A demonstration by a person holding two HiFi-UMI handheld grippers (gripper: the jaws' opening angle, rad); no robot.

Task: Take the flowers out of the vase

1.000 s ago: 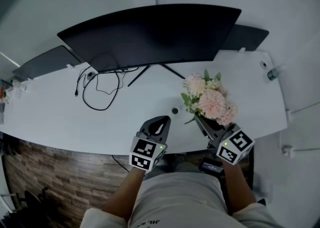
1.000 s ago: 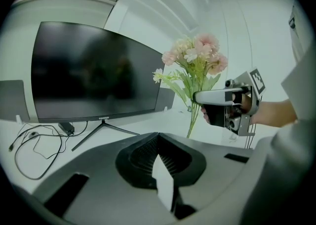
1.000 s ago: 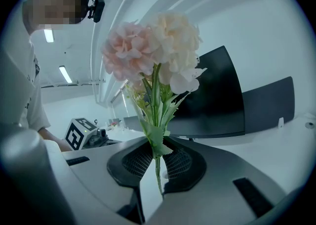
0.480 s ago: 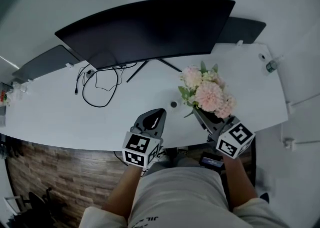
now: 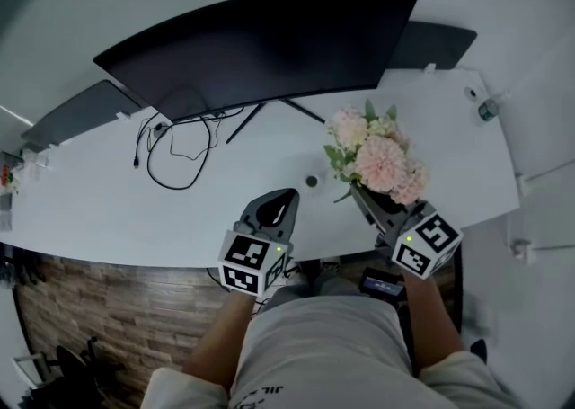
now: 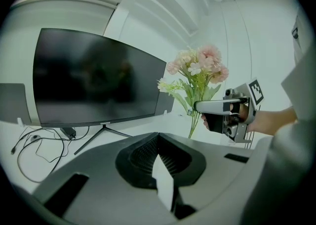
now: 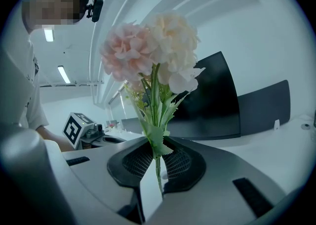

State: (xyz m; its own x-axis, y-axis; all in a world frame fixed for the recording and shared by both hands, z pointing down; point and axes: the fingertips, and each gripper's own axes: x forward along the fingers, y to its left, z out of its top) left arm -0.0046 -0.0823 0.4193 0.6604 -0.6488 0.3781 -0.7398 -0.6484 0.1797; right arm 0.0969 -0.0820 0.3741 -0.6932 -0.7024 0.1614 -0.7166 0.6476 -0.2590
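Above the surface, the right tongs clamped the flowers upright; the left tongs beside them were closed, empty.

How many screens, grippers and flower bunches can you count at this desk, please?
Screens: 3 (curved monitor, left screen, right screen)
Grippers: 2 (left gripper, right gripper)
Bunches: 1 (flower bunch, its stems held in the right gripper)
Total: 6

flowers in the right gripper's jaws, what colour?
Pale pink and cream flowers, green stems. Shows best in the right gripper view.
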